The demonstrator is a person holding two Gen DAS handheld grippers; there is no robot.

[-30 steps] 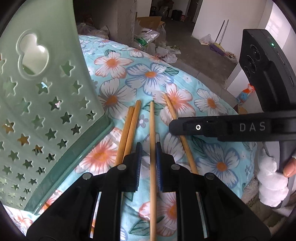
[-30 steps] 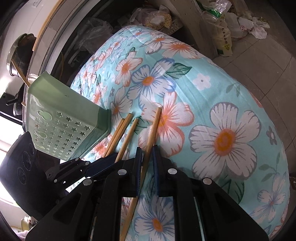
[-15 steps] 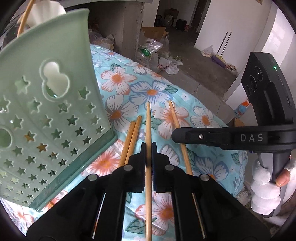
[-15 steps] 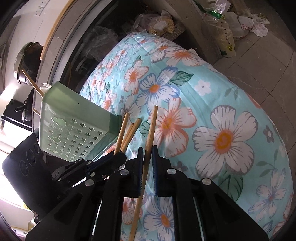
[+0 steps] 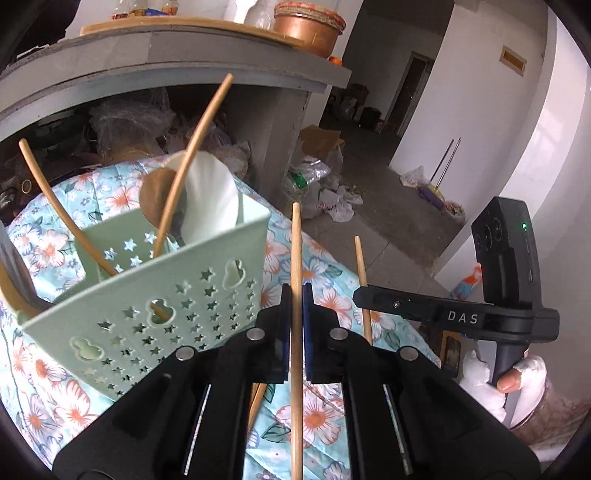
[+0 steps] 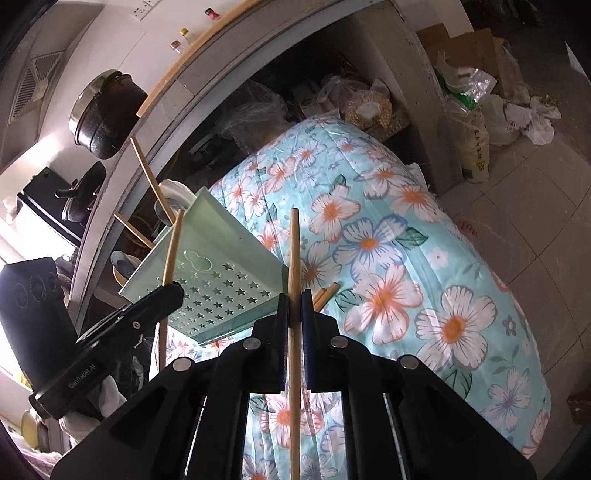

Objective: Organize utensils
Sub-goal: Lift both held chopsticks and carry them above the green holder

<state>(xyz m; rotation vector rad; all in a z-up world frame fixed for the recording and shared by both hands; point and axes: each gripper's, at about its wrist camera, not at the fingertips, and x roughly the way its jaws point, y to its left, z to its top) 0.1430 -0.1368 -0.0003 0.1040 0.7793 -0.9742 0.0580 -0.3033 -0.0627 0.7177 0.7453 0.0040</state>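
My left gripper [image 5: 294,295] is shut on a wooden chopstick [image 5: 296,251] and holds it raised beside the pale green star-cut basket [image 5: 162,306]. My right gripper [image 6: 294,302] is shut on another chopstick [image 6: 294,254], lifted above the floral cloth. In the left wrist view the right gripper [image 5: 360,293] and its chopstick [image 5: 360,262] show to the right. In the right wrist view the left gripper [image 6: 168,291] and its chopstick [image 6: 171,247] show in front of the basket [image 6: 221,273]. Two chopsticks [image 6: 325,293] lie on the cloth by the basket's corner.
The basket holds wooden spoons [image 5: 192,147] and a white ladle [image 5: 210,199]. The floral cloth [image 6: 424,280] covers a rounded table. A concrete shelf [image 5: 177,55] with a copper pot [image 5: 308,26] stands behind. Bags litter the floor [image 5: 325,192].
Both grippers closed on a chopstick each and lifted them off the cloth, rising to about the basket's rim. Two chopsticks stayed on the cloth.
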